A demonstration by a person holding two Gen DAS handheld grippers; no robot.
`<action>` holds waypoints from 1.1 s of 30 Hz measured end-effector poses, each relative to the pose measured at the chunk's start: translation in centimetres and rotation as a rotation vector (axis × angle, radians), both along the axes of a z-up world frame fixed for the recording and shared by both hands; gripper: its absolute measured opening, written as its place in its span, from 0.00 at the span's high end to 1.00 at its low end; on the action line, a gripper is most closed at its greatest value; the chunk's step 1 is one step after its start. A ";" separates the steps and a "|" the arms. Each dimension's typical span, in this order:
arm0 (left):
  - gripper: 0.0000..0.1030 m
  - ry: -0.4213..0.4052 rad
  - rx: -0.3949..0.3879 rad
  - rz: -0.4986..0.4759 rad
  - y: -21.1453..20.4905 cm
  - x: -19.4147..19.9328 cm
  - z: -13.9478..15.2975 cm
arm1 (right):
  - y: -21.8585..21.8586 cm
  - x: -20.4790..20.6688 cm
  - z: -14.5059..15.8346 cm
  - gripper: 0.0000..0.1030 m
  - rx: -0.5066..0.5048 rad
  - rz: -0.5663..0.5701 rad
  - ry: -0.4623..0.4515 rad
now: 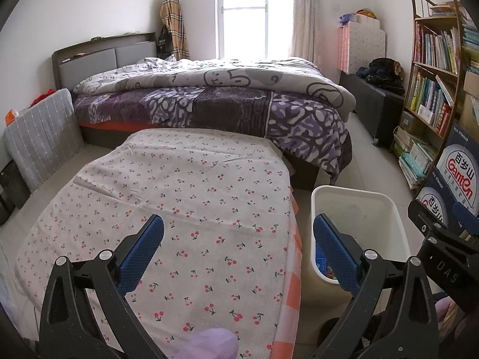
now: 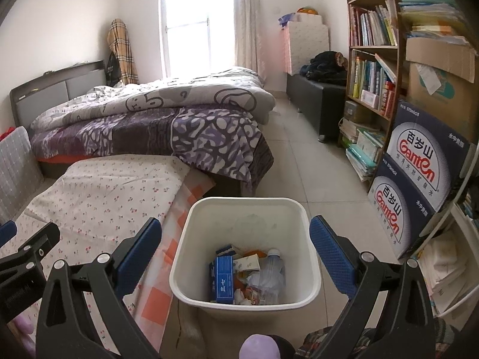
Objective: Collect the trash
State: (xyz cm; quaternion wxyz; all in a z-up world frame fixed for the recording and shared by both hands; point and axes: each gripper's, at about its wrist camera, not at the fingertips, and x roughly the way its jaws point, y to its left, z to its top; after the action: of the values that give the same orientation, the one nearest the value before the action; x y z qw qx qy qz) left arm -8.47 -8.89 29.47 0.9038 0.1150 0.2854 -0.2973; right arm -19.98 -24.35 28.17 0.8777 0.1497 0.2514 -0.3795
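Note:
A white plastic trash bin stands on the tiled floor beside a table covered with a cherry-print cloth. In the bin lie a blue box, a clear plastic bottle and crumpled paper and wrappers. My right gripper is open and empty, held above the bin. My left gripper is open and empty over the cloth's right part; the bin shows to its right. The other gripper's black body shows at the right edge of the left wrist view.
A bed with purple patterned bedding lies behind the table. A bookshelf and stacked water cartons line the right wall. A dark bench stands past the shelf. A grey padded panel leans at left.

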 end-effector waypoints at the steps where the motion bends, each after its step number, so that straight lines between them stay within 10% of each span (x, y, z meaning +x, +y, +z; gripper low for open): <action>1: 0.07 -0.001 0.000 0.000 0.0 0.0 0.0 | 0.0 0.0 -0.1 0.07 0.003 0.002 0.003; 33: 0.09 -0.023 0.002 -0.021 -0.3 -0.5 0.3 | -0.2 0.2 -0.7 0.07 0.030 0.008 0.028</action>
State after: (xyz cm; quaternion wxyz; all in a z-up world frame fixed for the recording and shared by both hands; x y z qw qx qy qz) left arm -8.93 -9.23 29.80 0.9037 0.1222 0.2742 -0.3052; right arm -19.77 -24.55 27.42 0.8733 0.1567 0.2698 -0.3741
